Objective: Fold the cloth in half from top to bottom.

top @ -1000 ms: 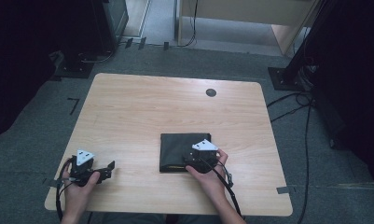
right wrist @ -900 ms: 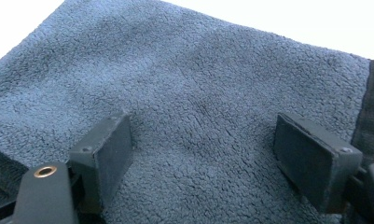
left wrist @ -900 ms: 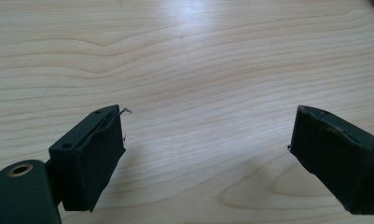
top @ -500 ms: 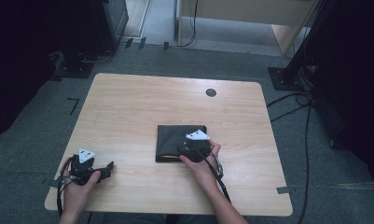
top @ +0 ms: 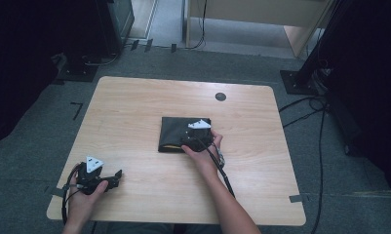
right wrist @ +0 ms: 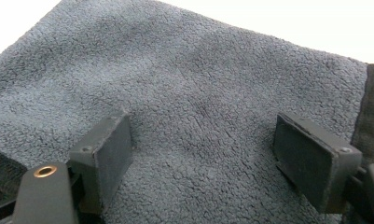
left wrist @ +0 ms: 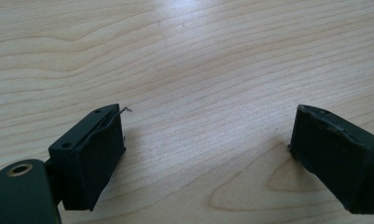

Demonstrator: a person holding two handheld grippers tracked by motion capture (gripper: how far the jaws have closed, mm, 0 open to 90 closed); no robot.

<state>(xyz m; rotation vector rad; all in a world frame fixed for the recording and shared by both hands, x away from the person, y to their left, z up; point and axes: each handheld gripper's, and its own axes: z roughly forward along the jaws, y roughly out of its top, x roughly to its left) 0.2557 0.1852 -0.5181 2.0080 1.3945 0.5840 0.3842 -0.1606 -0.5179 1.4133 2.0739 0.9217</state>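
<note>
Right tongs (top: 195, 139) and folded dark cloth (top: 176, 132) slid together toward table centre

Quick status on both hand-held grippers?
Left hand-held gripper: open, holding nothing, over bare table.
Right hand-held gripper: open over the folded dark cloth, nothing gripped.

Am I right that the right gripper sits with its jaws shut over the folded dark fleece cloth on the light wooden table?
Not quite: the right gripper is over the folded dark fleece cloth on the light wooden table, but its jaws stand open, wide apart with bare fleece between them. The right gripper view shows it.
</note>
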